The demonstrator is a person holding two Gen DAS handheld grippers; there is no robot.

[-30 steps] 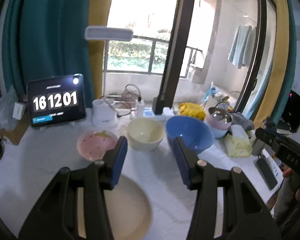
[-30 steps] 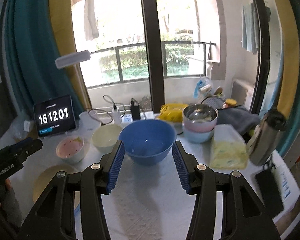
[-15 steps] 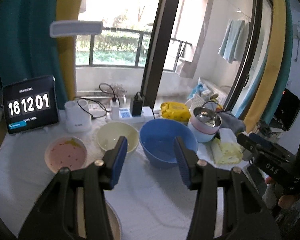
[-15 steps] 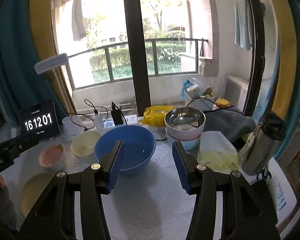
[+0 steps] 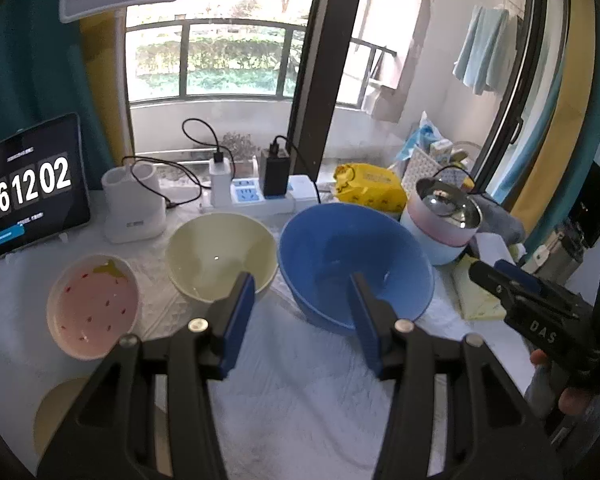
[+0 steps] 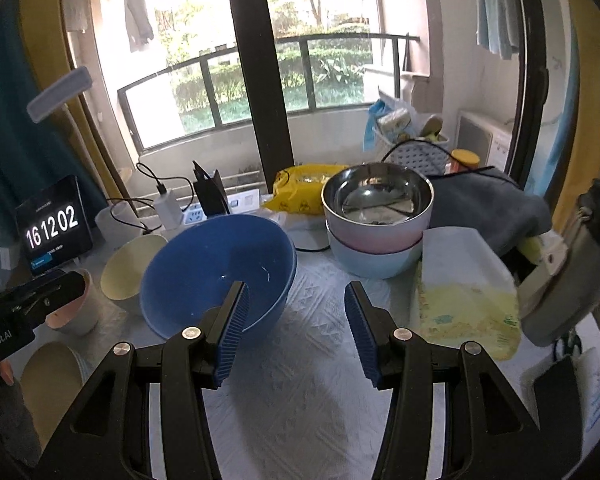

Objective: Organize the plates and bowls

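Observation:
Three bowls stand in a row on the white cloth: a pink strawberry-print bowl [image 5: 94, 306], a cream bowl [image 5: 220, 256] and a big blue bowl [image 5: 354, 262]. A beige plate [image 5: 60, 412] lies at the near left. My left gripper [image 5: 302, 284] is open and empty, hovering in front of the gap between the cream and blue bowls. My right gripper [image 6: 296, 294] is open and empty too, just right of the blue bowl [image 6: 216, 272], whose near rim its left finger overlaps. Behind it a steel bowl [image 6: 376, 200] sits stacked in a pink bowl on a pale blue one.
A tablet clock [image 5: 30, 188], a white lamp base [image 5: 134, 208] and a power strip with chargers [image 5: 256, 194] line the back. A yellow packet [image 5: 370, 188], a tissue pack [image 6: 462, 288], a grey cloth [image 6: 484, 208] and a metal flask [image 6: 568, 276] crowd the right.
Both grippers have moved forward and down toward the bowls, which now look larger. The beige plate has slid toward the lower left of the left wrist view. Jaws unchanged.

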